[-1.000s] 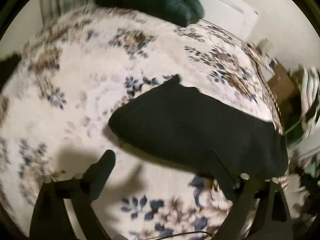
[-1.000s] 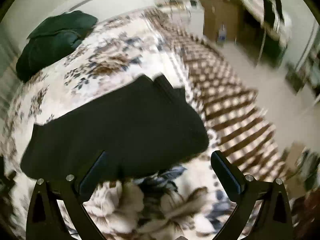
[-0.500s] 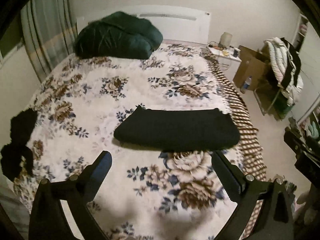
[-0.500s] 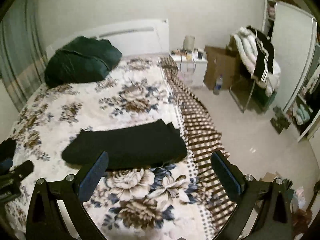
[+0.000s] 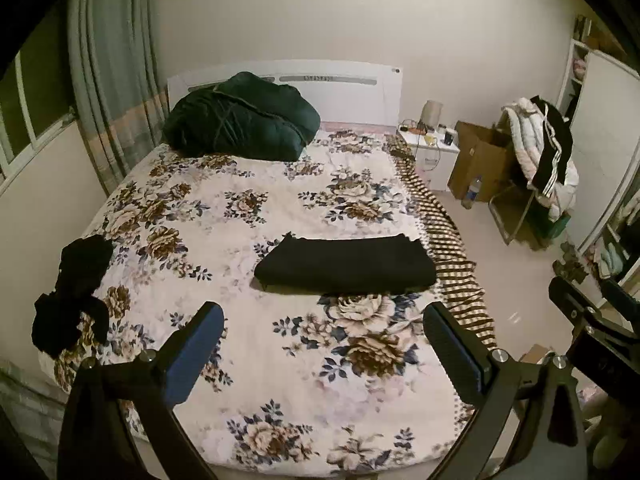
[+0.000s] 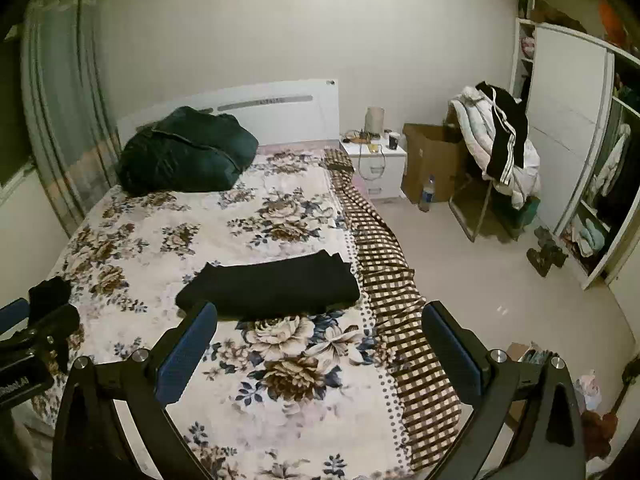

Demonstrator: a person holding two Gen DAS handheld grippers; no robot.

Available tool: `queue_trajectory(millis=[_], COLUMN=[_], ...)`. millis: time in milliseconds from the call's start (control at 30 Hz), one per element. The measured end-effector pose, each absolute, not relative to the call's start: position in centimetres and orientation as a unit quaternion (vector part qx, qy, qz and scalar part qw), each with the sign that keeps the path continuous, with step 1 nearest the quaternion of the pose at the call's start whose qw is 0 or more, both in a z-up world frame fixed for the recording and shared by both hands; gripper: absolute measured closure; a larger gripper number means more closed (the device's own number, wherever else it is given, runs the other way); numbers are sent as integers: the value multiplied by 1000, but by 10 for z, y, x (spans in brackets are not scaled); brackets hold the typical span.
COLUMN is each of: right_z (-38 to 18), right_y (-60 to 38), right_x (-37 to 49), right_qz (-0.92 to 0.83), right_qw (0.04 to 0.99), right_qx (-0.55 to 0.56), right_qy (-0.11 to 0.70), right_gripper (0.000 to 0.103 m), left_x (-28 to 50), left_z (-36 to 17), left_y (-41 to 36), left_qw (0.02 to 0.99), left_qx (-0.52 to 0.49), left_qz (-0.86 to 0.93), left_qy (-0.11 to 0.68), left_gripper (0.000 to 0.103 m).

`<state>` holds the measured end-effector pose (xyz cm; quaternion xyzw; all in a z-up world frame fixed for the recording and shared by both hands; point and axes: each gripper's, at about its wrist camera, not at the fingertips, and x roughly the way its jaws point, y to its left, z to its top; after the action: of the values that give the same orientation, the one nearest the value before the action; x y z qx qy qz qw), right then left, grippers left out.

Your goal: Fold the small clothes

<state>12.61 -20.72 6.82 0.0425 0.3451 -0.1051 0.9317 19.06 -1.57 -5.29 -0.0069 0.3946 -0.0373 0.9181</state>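
At the left edge of the bed (image 5: 280, 380), toward its foot, lies a loose heap of dark clothes (image 5: 76, 292), crumpled and unfolded; the view is too dim there to tell how many pieces it holds. In the right wrist view only part of that heap shows, behind the other gripper's body. Farther up, against the white headboard (image 5: 344, 92) at the bed's head-left corner, sits a bulky dark green duvet (image 5: 240, 120).

The left gripper (image 5: 324, 336) hangs above the foot end of the floral bedspread with its blue-padded fingers (image 5: 192, 348) spread wide and nothing between them. Beyond it, near the right edge of the bed, rests the folded black garment (image 5: 344, 266), a flat, long rectangle lying across the bedspread, its right end close to where the brown checked blanket (image 5: 452, 256) drapes over the side. No gripper touches it.

The right gripper (image 6: 320, 336) is likewise wide apart and empty, held over the foot-right part of the bed, with the folded black garment (image 6: 268, 288) just past its left finger (image 6: 184, 352) in the view.

To the right of the bed stand a white nightstand (image 6: 376, 168), a cardboard box (image 6: 432, 160), a rack hung with white and black clothing (image 6: 500, 140), and an open wardrobe (image 6: 580, 168) along the right wall.
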Motion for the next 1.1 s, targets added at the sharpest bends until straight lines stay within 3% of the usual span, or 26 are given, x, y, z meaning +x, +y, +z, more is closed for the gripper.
queue_trajectory(millis=[400, 1100], right_z=[130, 151], right_y=[-218, -236], right_x=[43, 28], right_qz=[-77, -54], right_qw=[941, 942], right_qx=[25, 26], right_qy=[329, 329], right_gripper=[0, 0], left_x=[140, 121], left_z=[-22, -16], left_y=[-41, -45], left_qw=[929, 931], left_qx=[-7, 3], left_qz=[-19, 18], left_qy=[371, 363], left_gripper=[1, 0])
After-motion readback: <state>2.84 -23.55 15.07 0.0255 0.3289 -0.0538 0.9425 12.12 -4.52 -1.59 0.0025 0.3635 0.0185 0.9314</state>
